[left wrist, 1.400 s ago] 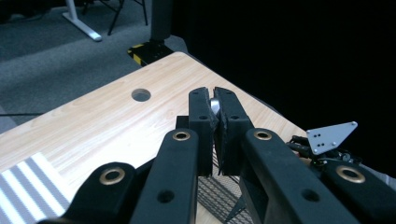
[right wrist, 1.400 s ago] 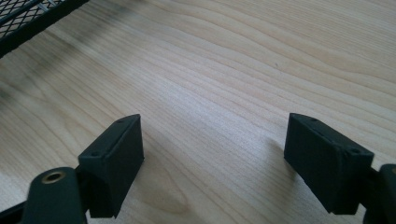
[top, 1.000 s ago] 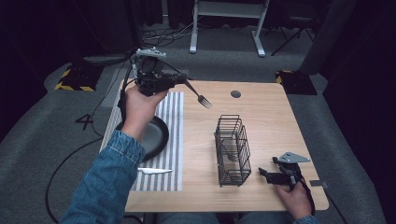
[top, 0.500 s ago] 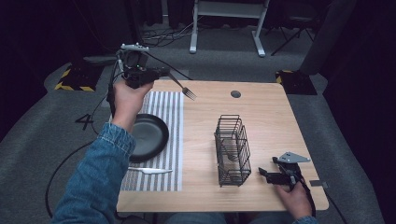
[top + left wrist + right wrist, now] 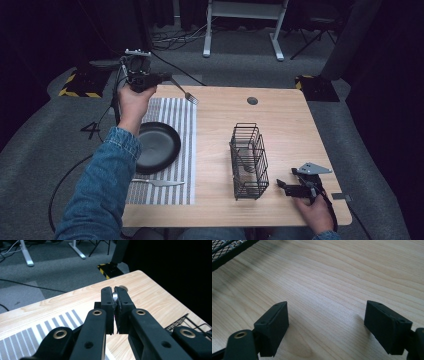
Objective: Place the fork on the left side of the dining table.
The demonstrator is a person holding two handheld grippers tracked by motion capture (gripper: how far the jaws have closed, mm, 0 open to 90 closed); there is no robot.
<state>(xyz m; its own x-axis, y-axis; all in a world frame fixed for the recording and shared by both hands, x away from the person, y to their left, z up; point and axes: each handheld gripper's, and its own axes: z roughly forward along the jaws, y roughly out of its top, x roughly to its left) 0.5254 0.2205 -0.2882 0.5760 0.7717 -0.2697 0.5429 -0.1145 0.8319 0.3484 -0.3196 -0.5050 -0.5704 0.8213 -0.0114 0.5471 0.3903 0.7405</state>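
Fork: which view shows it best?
The high view: the whole fork sticks out of the left gripper, tines over the mat's far edge. The left gripper view gives a sliver of its handle between the closed jaws. The right gripper view looks at bare table.

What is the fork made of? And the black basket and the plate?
The fork looks like shiny metal: silvery, glinting. The basket seems to be thin black-coated wire, since you can see through it. The plate is dark with a soft sheen; ceramic or plastic, hard to tell.
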